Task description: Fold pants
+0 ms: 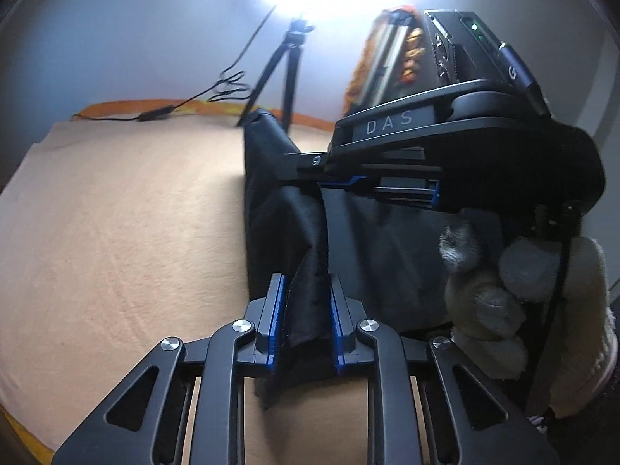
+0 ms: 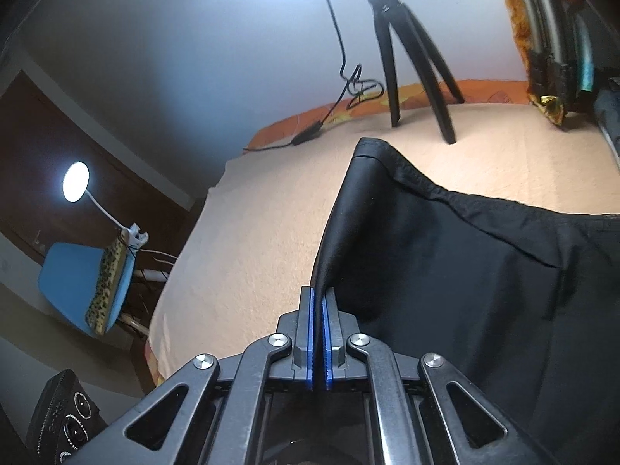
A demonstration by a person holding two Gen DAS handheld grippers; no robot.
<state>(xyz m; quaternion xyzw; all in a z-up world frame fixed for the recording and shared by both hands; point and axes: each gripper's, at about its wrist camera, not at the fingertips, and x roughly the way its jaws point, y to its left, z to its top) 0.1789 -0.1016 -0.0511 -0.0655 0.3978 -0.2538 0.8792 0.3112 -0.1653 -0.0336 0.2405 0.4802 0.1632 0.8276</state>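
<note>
From the left wrist view, my right claw point(image 1: 387, 190) crosses the upper right of the frame and hides the pants point(image 1: 372, 255) behind it, so I can't see where its fingers meet the cloth. The gloved hand point(image 1: 515, 302) at the right edge is cut off by the frame. The lamp glare at top centre washes out the tripod point(image 1: 286, 66) head. In the right wrist view, the pants point(image 2: 465, 271) run off the right and lower edges, and the black device point(image 2: 66, 414) in the lower left corner is cropped; its dials are too small to read.
</note>
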